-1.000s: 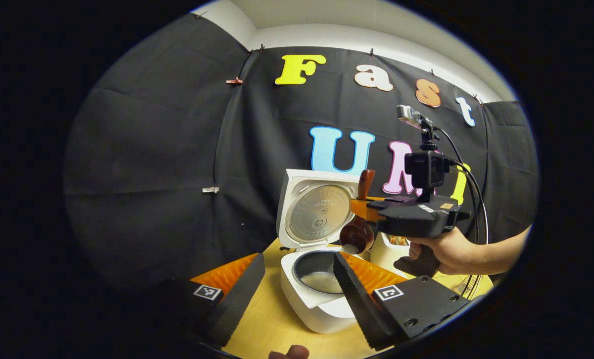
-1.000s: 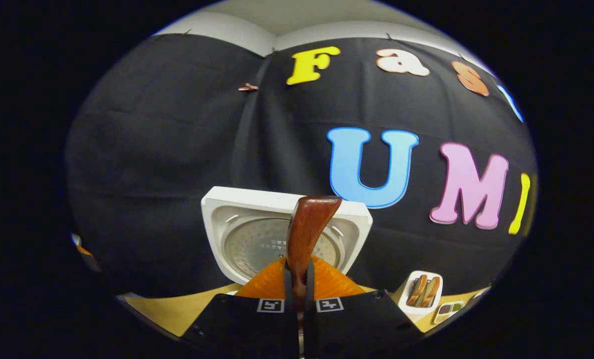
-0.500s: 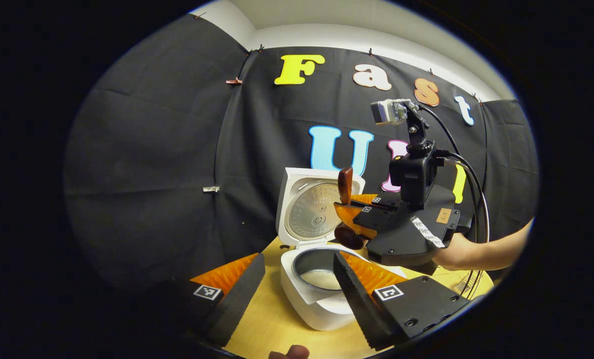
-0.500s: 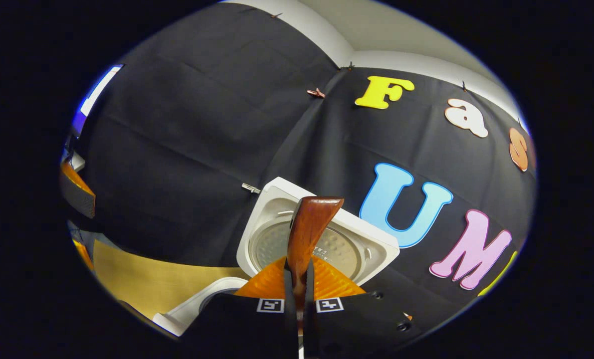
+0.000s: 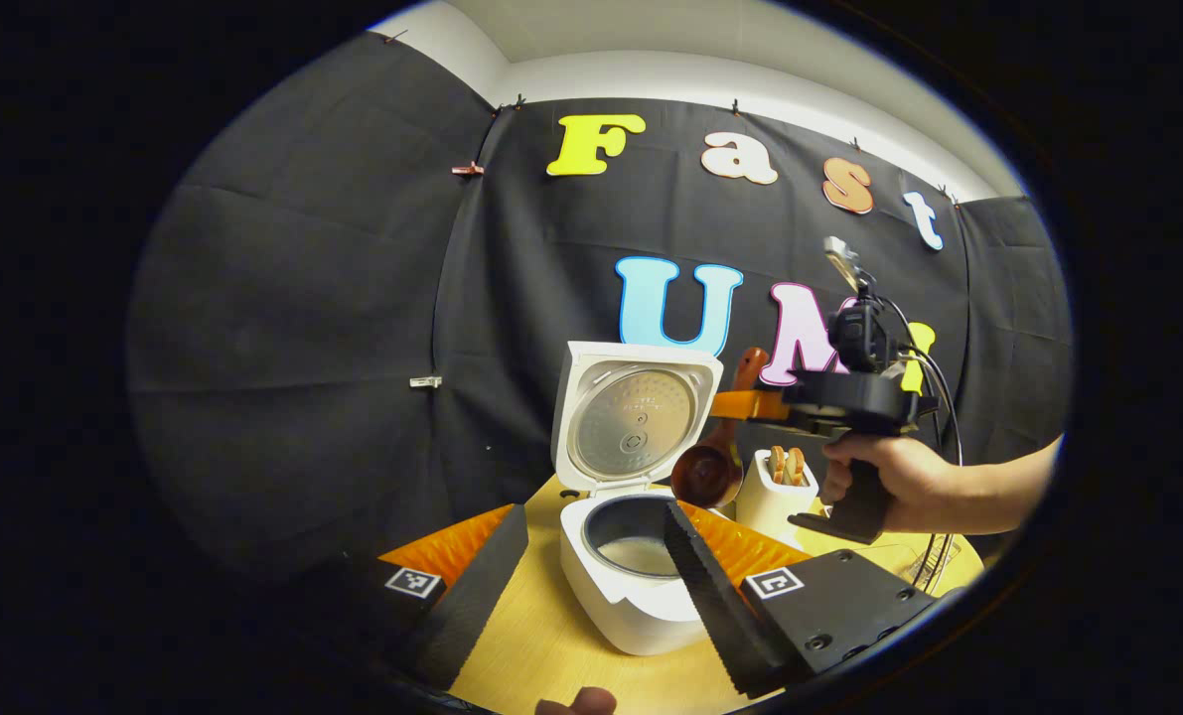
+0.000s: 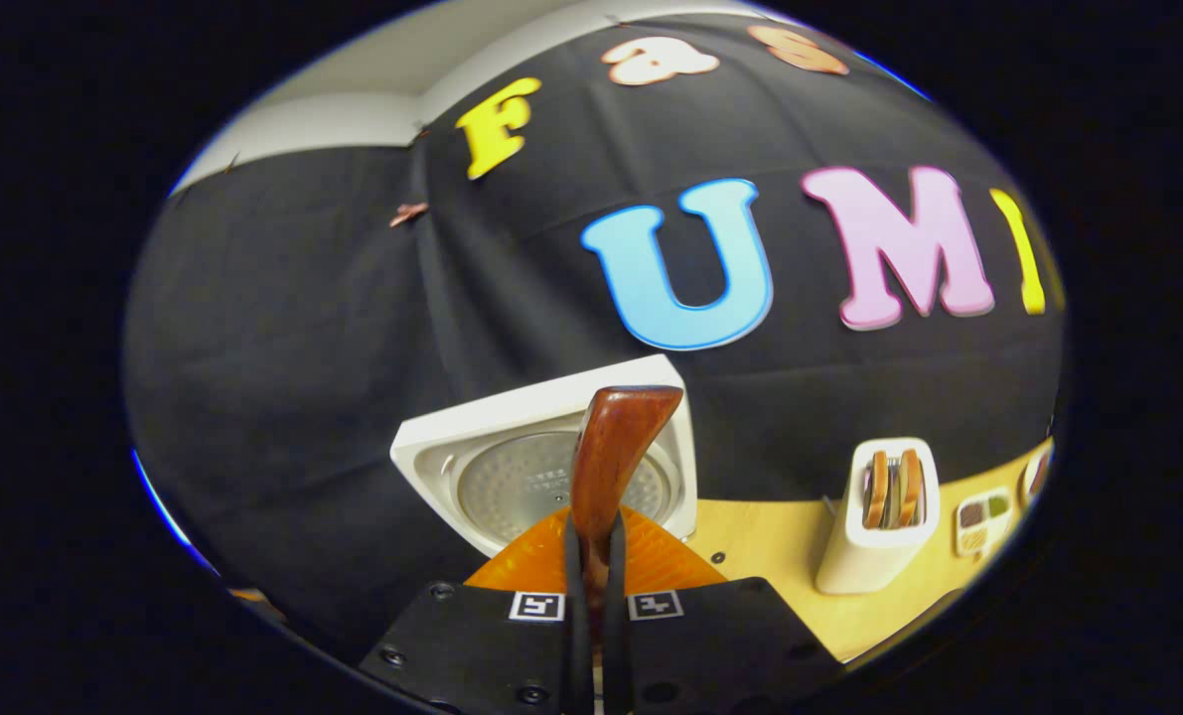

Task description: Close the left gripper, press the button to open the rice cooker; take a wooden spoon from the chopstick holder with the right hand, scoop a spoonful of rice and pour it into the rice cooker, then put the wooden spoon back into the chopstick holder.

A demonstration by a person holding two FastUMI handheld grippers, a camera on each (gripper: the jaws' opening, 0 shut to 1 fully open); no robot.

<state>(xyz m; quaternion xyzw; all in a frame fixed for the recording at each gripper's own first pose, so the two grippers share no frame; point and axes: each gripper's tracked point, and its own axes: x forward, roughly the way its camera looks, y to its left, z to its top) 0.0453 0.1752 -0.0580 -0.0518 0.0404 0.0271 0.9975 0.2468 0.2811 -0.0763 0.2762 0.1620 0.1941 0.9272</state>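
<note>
The white rice cooker [image 5: 631, 606] stands open, lid [image 5: 636, 422] upright, with pale rice low in its dark pot [image 5: 641, 551]. My left gripper [image 5: 591, 586] is open, its fingers spread either side of the cooker's front. A hand holds my right gripper [image 5: 742, 405] above and right of the pot, shut on the wooden spoon [image 5: 707, 475], whose bowl hangs by the pot's right rim. In the right gripper view the spoon handle [image 6: 611, 457] stands pinched in my right gripper [image 6: 592, 541], with the cooker lid [image 6: 541, 467] behind. The white chopstick holder [image 6: 879, 526] stands to the right.
The chopstick holder [image 5: 775, 497], with wooden utensils in it, stands right of the cooker on the wooden table [image 5: 541, 636]. A small compartment tray [image 6: 983, 516] lies at the far right. Cables trail behind the right gripper's hand [image 5: 899, 487].
The right gripper has rolled back level and drawn right, away from over the pot. The spoon bowl now hangs between pot and chopstick holder. The left gripper has barely moved.
</note>
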